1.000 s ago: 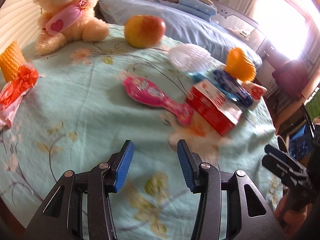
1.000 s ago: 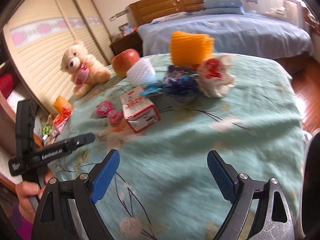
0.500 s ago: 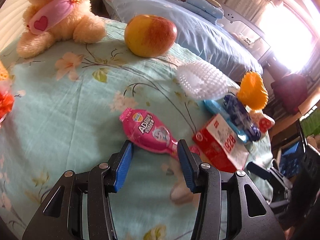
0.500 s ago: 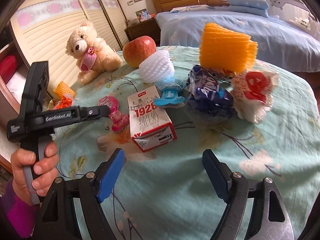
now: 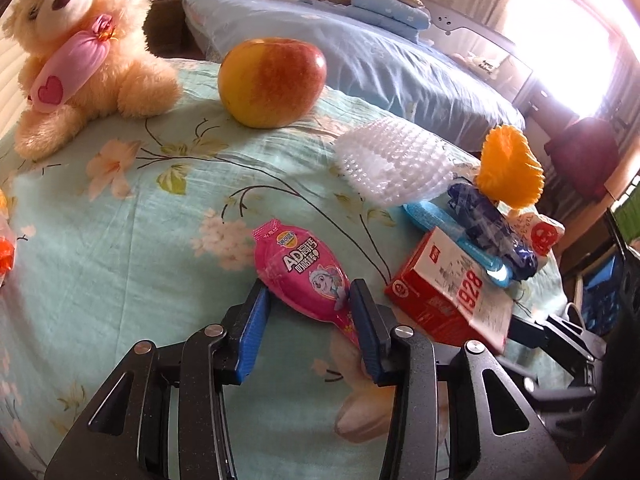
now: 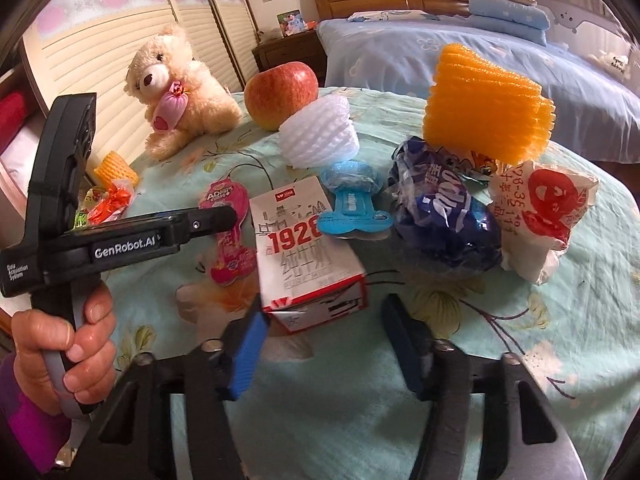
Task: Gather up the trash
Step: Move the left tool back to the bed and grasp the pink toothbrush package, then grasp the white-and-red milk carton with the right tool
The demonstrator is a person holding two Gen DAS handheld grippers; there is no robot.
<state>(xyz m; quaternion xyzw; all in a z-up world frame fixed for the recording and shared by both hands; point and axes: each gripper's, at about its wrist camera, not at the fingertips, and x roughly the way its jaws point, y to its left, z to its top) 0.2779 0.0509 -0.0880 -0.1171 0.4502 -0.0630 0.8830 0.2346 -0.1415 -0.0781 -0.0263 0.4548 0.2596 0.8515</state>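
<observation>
Left gripper point(image 5: 310, 300), jaws open, straddling the light, crinkly pink pouch point(image 5: 306, 276); pinch its narrow neck between the jaws; right gripper point(image 6: 322, 330) likewise open

Table point(image 6: 440, 380): carries everything; the bed point(image 6: 500, 52) stands behind its far edge.
Far edge: teddy bear point(image 6: 176, 92) at the left, apple point(image 6: 280, 92) to its right.
Middle: white foam net point(image 6: 318, 136) in front of the apple; milk carton point(image 6: 304, 248) nearer the near edge, pouch point(image 5: 308, 276) lying left of it.
Right side: crumpled wrapper point(image 6: 444, 212), orange foam net point(image 6: 488, 108) behind it, paper bag point(image 6: 544, 216) beside it.
Left edge: small foam net point(image 6: 114, 168) and candy wrappers point(image 6: 108, 204).
</observation>
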